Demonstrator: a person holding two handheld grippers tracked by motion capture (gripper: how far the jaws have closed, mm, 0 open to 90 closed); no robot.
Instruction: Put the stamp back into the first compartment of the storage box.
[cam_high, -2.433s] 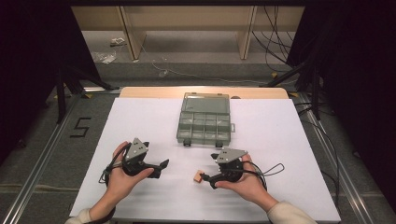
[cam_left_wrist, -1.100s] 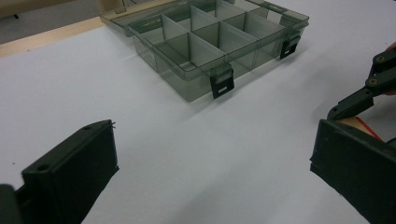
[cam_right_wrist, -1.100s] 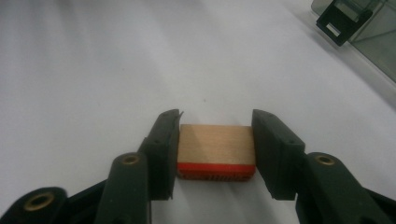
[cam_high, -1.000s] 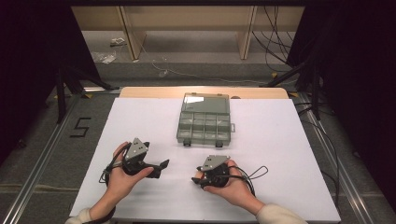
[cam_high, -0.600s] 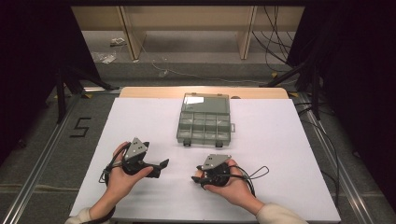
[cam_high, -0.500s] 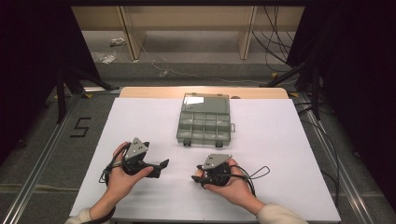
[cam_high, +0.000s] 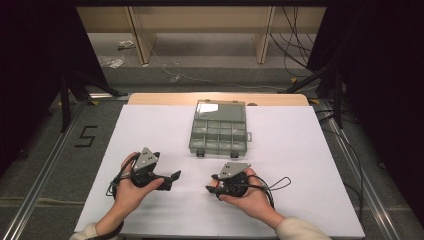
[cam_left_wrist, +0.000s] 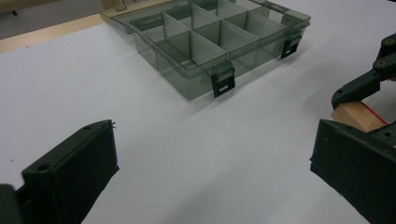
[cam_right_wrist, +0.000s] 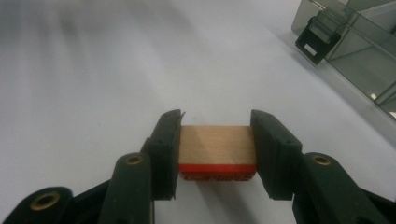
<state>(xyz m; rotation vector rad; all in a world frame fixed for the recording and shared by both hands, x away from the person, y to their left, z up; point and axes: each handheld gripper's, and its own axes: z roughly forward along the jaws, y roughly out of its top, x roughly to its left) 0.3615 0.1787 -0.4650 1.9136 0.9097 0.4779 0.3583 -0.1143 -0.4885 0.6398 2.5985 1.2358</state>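
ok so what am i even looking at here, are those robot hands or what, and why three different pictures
No robot here: a person sits at a table and holds a hand-operated two-jaw gripper in each hand. The high view comes from a fixed camera above the table, looking forward and down on it; there you see the left gripper and the right gripper, each trailing a cable. The other two pictures come from small cameras riding on the grippers, looking along their black jaws.

On the white table lies a clear grey compartment box, its lid open and the compartments that show looking empty.

The right gripper is shut on a small wooden block with a red edge, pinched between both jaws. The left gripper is open with nothing between its jaws; its view also catches the block off to the side.
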